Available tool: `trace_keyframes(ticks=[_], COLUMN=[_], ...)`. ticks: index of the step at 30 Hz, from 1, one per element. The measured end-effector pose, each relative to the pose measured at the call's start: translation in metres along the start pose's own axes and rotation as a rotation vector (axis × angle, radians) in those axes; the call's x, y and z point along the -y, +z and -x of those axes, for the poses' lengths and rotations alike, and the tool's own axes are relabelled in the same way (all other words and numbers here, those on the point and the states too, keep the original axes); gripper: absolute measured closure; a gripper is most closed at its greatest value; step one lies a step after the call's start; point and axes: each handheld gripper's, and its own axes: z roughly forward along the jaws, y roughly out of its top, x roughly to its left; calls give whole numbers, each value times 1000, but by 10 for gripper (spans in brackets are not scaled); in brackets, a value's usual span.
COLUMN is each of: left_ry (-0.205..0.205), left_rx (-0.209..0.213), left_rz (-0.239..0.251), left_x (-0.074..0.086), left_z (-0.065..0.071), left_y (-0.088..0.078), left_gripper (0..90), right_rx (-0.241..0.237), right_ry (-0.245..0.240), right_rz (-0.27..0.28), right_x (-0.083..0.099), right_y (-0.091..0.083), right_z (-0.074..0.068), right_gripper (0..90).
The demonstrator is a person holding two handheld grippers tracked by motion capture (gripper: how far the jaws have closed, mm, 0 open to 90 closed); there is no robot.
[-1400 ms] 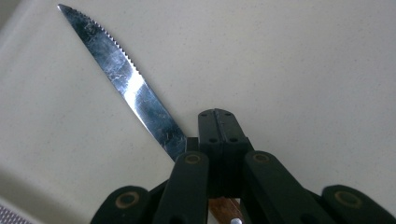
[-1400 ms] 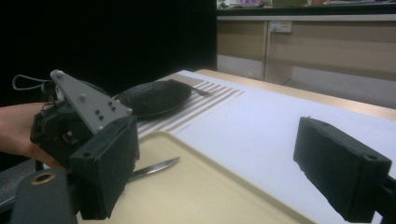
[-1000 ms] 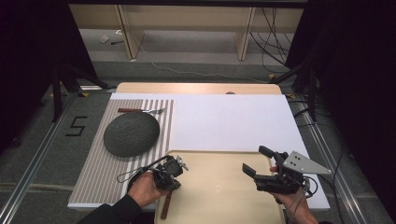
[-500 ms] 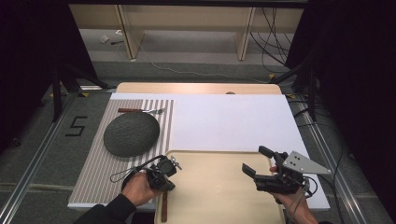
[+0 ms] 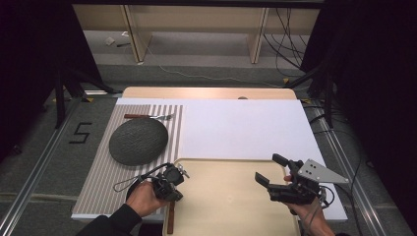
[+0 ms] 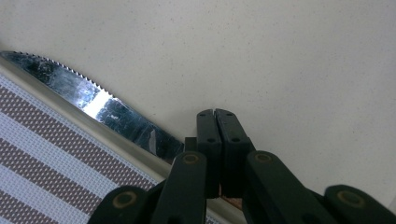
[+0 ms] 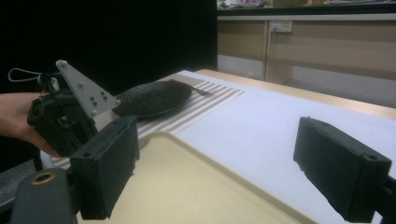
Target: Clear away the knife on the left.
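Left gripper: jaws pressed together, apparently pinching the serrated steel knife near its handle, at the left rim of the beige plastic tray. Right gripper gapes empty over the tray's right side. Judgement: keep the blade level, clear the rim.

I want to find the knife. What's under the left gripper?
A serrated knife lies along the tan tray's left edge, beside the striped placemat. The left gripper is shut over where blade meets handle, hiding that part.
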Motion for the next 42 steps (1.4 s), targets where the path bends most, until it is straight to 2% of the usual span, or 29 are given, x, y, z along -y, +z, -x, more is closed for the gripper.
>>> trace_keyframes(ticks=[4, 10, 14, 18, 21, 24, 28, 31, 37, 42], left_ry=[-11, -28, -35, -28, -31, -28, -44, -45, -33, -46], left_rx=[28, 69, 54, 56, 71, 70, 76, 97, 111, 122], left_rz=[30, 80, 114, 169, 208, 252, 334, 401, 527, 659], left_x=[0, -1, -2, -2, -3, -3, -2, -1, 1, 6], left_z=[0, -1, 1, 3, 4, 4, 4, 4, 3, 0], left_y=[-2, -5, -7, -11, -14, -17, -22, -28, -40, -50], left_gripper=[798, 630, 497, 369, 321, 275, 218, 199, 155, 151], right_rx=[0, 0, 0, -1, -1, -2, -2, -3, -3, -4], right_ry=[2, 3, 3, 0, 1, 1, 1, 1, 0, 0], right_rz=[-2, -1, -2, -1, 0, 0, -2, -2, -3, 0], right_x=[0, 0, 0, 0, 0, 0, 0, 0, 0, 0], right_y=[0, 0, 0, 0, 0, 0, 0, 0, -1, 0], right_z=[0, 0, 0, 0, 0, 0, 0, 0, -1, -1], right_gripper=[152, 152, 152, 152, 152, 152, 152, 152, 152, 152])
